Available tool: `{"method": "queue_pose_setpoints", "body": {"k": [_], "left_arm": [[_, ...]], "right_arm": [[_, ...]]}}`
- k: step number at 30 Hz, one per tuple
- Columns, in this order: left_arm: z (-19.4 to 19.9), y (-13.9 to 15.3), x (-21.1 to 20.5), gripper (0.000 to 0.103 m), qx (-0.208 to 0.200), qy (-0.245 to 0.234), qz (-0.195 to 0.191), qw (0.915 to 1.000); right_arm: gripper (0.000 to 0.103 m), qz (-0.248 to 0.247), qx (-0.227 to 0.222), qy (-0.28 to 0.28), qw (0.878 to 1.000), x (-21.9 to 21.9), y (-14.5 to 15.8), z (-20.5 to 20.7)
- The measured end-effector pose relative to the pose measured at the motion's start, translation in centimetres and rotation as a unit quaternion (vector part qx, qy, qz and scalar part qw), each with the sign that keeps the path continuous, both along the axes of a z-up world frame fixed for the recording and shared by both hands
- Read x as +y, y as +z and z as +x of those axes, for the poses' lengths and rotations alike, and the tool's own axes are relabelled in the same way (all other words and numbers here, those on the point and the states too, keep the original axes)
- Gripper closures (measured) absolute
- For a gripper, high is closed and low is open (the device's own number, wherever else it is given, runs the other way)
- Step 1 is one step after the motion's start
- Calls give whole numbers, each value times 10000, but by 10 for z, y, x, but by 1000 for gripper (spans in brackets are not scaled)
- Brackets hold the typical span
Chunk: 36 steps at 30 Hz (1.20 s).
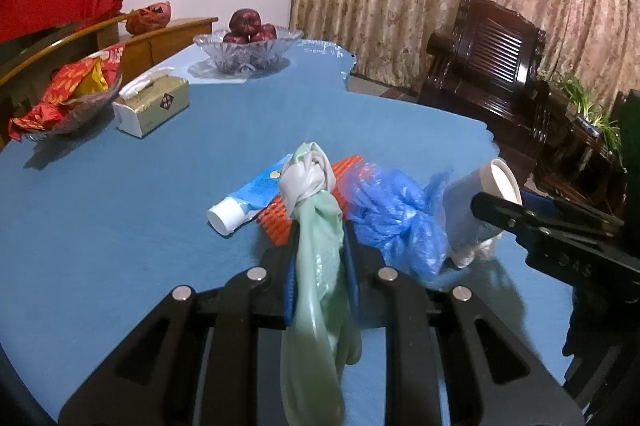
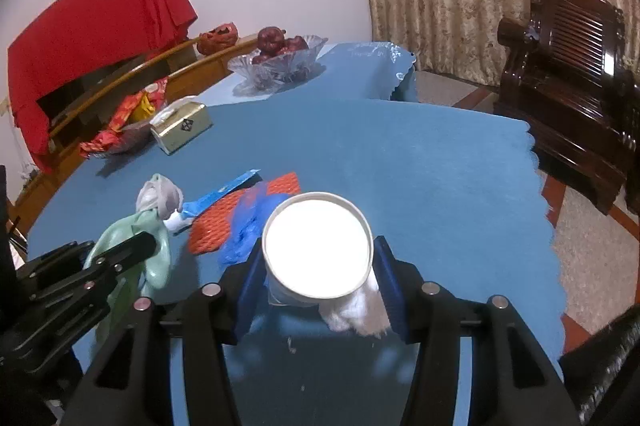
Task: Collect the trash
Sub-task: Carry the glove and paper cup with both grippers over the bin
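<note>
Green bag in left tongs (clamped), cup in right tongs

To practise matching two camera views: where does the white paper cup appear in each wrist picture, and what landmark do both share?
Left wrist view: the cup is at mid-right, tilted, held by the right gripper, beside the blue bag.
Right wrist view: the cup is at centre, mouth towards the camera, between the right gripper's fingers.
Shared landmark: the fruit bowl at the table's far end.
</note>
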<state>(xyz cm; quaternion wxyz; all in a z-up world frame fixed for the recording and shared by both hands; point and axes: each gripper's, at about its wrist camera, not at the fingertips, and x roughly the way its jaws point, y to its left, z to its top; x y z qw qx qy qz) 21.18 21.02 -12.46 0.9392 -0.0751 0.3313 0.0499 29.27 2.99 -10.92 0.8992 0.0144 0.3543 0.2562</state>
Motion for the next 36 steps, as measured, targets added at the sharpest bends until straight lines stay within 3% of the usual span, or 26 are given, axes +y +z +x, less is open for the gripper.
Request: {"method": "queue_pose_setpoints", "body": {"k": [17,36], "left_arm": [[-53,11,-40,84,-50,-263,24,9996],[-89,35,-93,84,-314,-638,98,9974]], "right_arm": [[51,183,-117,26,9998,-36,21,-68],[51,211,-413,-413,9981,-98,47,-128]]}}
